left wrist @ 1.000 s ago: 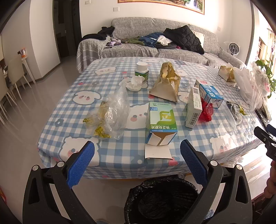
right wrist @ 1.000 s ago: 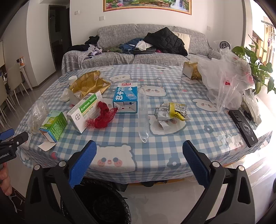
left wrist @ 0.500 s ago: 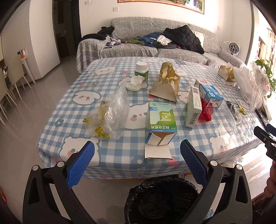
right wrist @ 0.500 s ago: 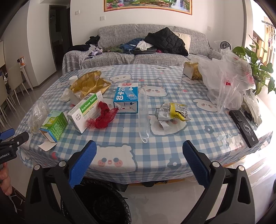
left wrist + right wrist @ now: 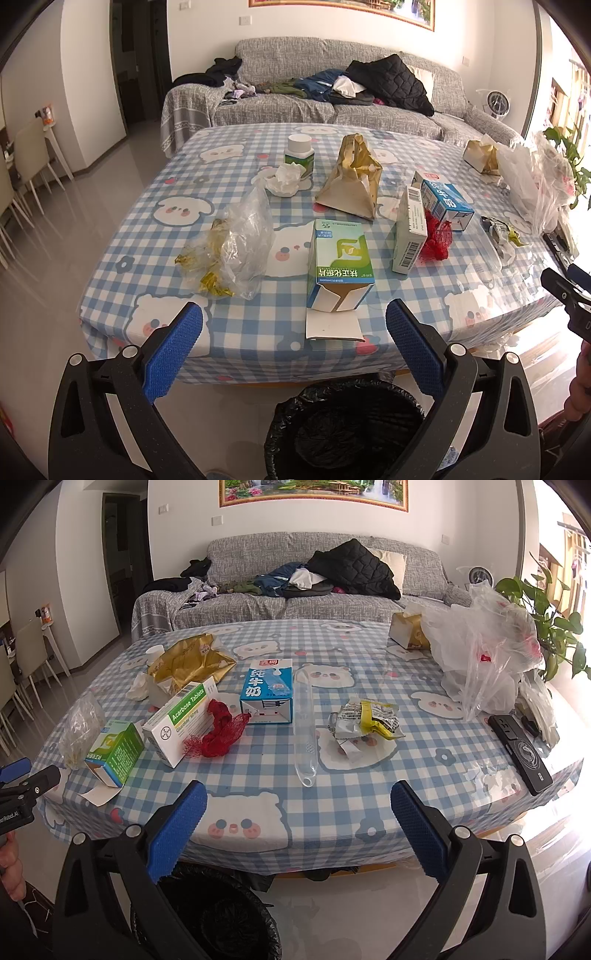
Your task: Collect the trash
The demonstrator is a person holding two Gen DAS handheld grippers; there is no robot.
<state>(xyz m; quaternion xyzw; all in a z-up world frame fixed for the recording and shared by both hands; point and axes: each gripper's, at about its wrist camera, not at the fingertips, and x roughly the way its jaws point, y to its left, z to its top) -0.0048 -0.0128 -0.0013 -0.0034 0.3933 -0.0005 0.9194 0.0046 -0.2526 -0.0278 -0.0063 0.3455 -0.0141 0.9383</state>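
Note:
Trash lies on the checked tablecloth (image 5: 236, 325): a green box (image 5: 338, 264), a clear bag with gold wrappers (image 5: 236, 247), a white tablet box (image 5: 408, 230), red netting (image 5: 437, 240), a blue milk carton (image 5: 447, 201), a gold paper bag (image 5: 352, 184) and a crumpled tissue (image 5: 284, 179). A bin with a black liner (image 5: 343, 428) stands on the floor below the table edge. My left gripper (image 5: 293, 350) is open and empty over the bin, short of the green box. My right gripper (image 5: 297, 829) is open and empty before the table edge, facing a clear plastic tube (image 5: 304, 727) and a crumpled wrapper (image 5: 367, 720).
A white bottle (image 5: 299, 151) stands at the back. A large clear plastic bag (image 5: 484, 657), a tissue pack (image 5: 408, 629) and a black phone (image 5: 521, 751) sit on the right side. A grey sofa (image 5: 295, 598) is behind the table, chairs (image 5: 26, 173) to the left.

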